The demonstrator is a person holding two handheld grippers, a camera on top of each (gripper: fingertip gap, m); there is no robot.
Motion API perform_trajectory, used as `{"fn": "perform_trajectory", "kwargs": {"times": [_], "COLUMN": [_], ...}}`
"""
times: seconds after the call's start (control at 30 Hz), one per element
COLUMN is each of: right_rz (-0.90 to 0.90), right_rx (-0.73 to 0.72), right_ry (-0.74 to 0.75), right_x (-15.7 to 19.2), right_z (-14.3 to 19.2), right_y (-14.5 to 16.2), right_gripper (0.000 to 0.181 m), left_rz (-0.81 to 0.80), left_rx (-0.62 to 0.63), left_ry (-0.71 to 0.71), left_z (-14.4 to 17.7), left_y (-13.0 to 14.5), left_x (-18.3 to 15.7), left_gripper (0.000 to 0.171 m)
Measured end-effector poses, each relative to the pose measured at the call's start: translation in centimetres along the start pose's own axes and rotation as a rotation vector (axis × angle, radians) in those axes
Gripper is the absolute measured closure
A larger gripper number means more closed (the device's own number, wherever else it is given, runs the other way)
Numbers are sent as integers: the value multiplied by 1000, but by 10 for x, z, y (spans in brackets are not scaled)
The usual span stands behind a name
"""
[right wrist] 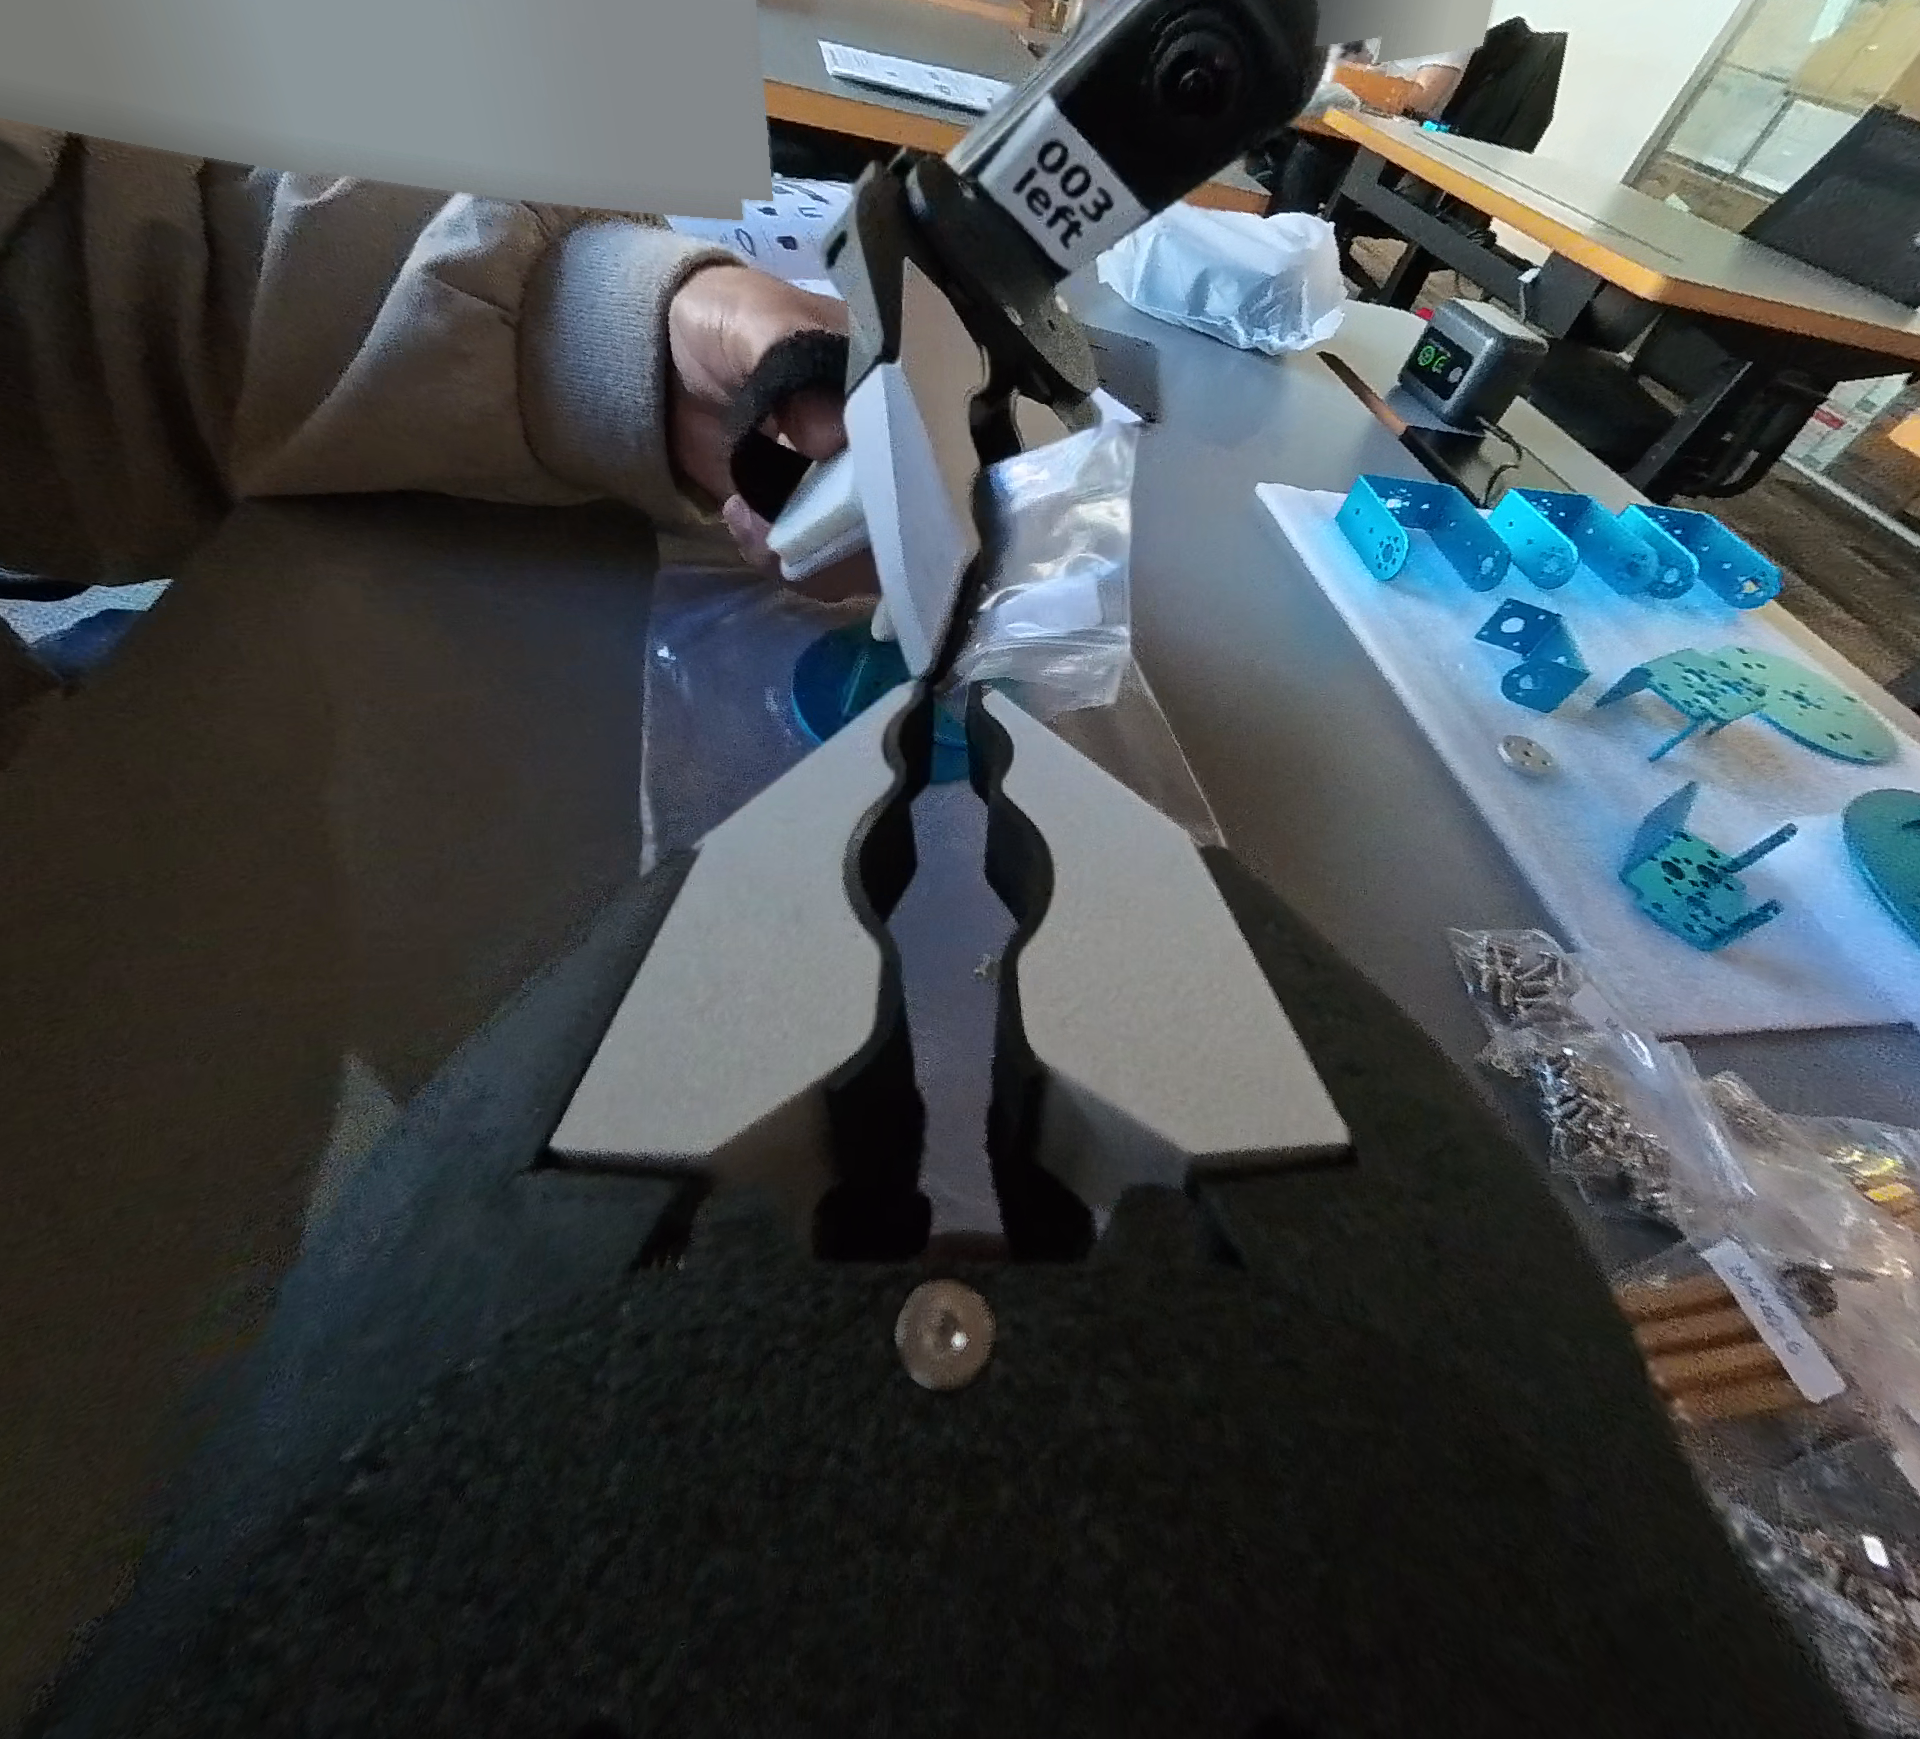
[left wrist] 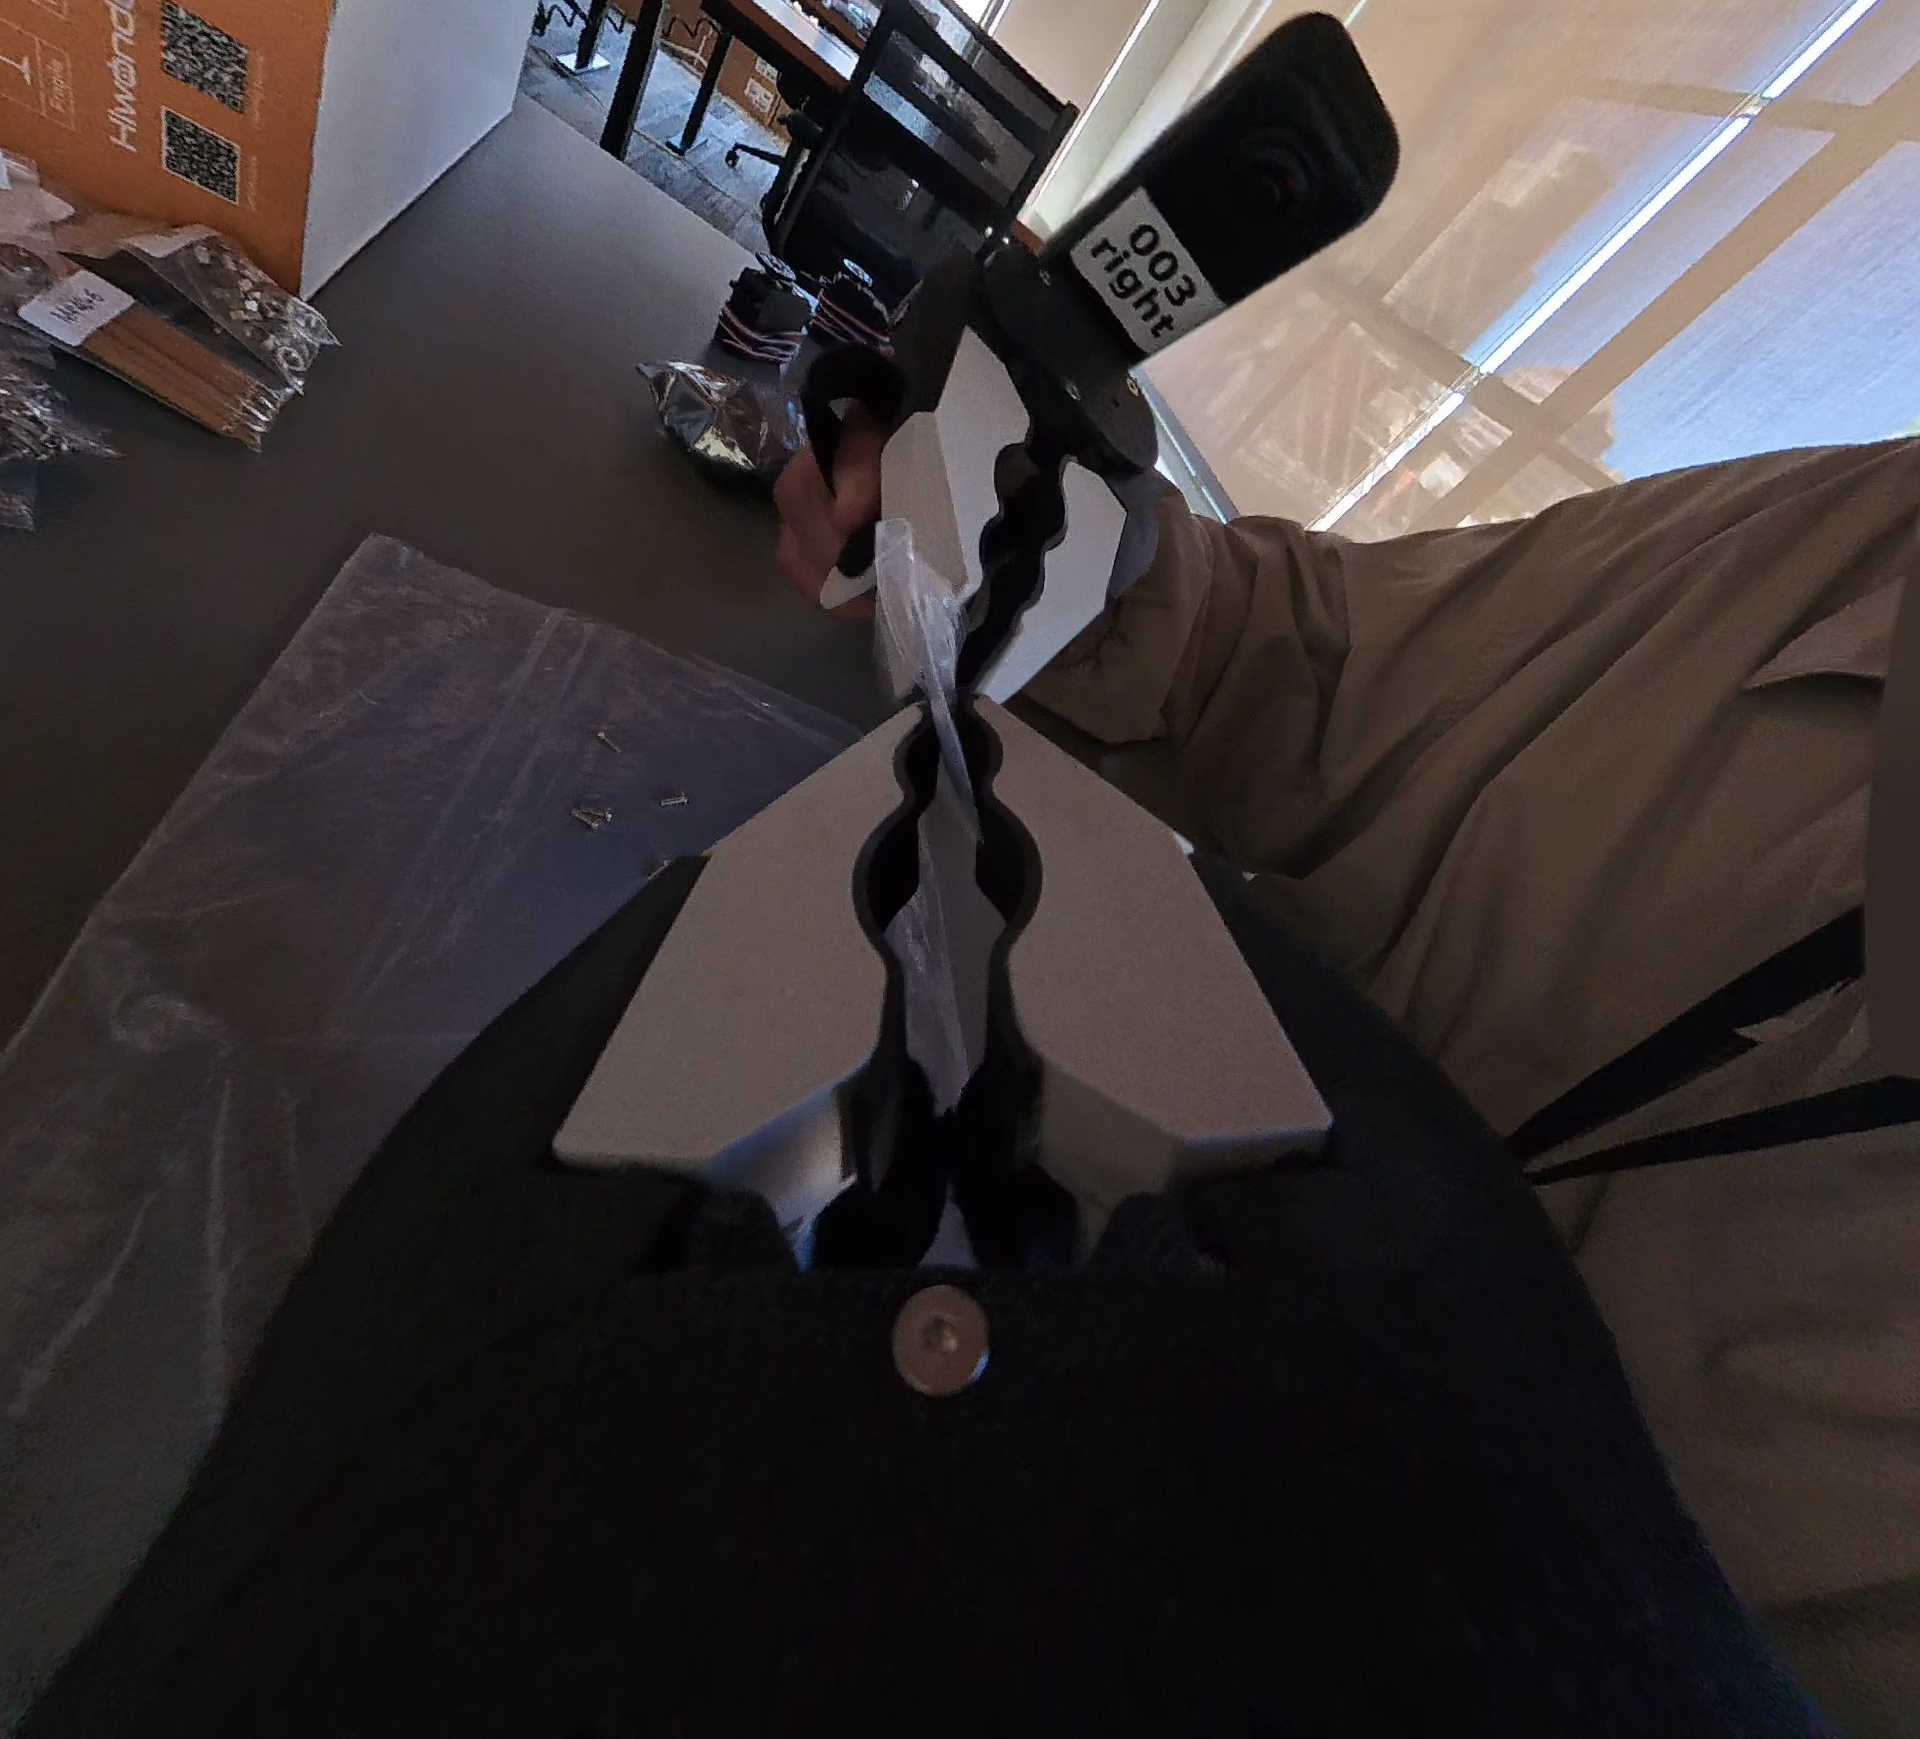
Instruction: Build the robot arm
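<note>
Your left gripper (left wrist: 951, 733) has its jaws pinched down on a small clear plastic bag (left wrist: 940, 858), the film running between the fingers. Your right gripper (right wrist: 940, 687) meets it tip to tip with jaws narrowed to a slit at the tips, nipping the same bag's (right wrist: 1049, 588) corner, so it hangs between the two just above the dark table (left wrist: 499, 359). Right under them there's a big clear plastic sheet (left wrist: 343, 858) with a few loose screws (left wrist: 592, 814) on it, and a blue round plate (right wrist: 831, 692) peeks out beneath. Further out on your right, a white board (right wrist: 1382, 754) holds blue brackets (right wrist: 1392, 536), with bags of screws (right wrist: 1590, 1066) nearer. An orange cardboard box (left wrist: 177, 48) sits well apart, past the left gripper.
</note>
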State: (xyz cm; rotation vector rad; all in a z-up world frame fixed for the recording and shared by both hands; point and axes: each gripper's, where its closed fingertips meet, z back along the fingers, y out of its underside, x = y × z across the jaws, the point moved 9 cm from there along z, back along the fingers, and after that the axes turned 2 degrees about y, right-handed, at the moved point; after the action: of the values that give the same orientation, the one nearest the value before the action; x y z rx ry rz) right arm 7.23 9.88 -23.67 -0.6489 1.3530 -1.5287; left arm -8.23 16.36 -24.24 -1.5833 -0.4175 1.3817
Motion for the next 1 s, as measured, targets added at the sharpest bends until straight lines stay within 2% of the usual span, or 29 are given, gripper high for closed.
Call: {"fn": "perform_trajectory", "kwargs": {"times": [0.5, 0.77, 1.0], "right_rz": [-106, -48, 33], "right_rx": [20, 6, 27], "right_ry": [-23, 9, 45], "right_x": [-6, -6, -3], "right_z": [2, 5, 5], "right_y": [3, 0, 0], "right_gripper": [181, 172, 171], "left_rz": [-35, 0, 40], "left_rx": [17, -6, -19], "left_ry": [-63, -29, 1], "left_z": [2, 4, 3], "left_y": [1, 0, 1], "left_x": [3, 4, 6], "left_gripper": [170, 171, 171]}}
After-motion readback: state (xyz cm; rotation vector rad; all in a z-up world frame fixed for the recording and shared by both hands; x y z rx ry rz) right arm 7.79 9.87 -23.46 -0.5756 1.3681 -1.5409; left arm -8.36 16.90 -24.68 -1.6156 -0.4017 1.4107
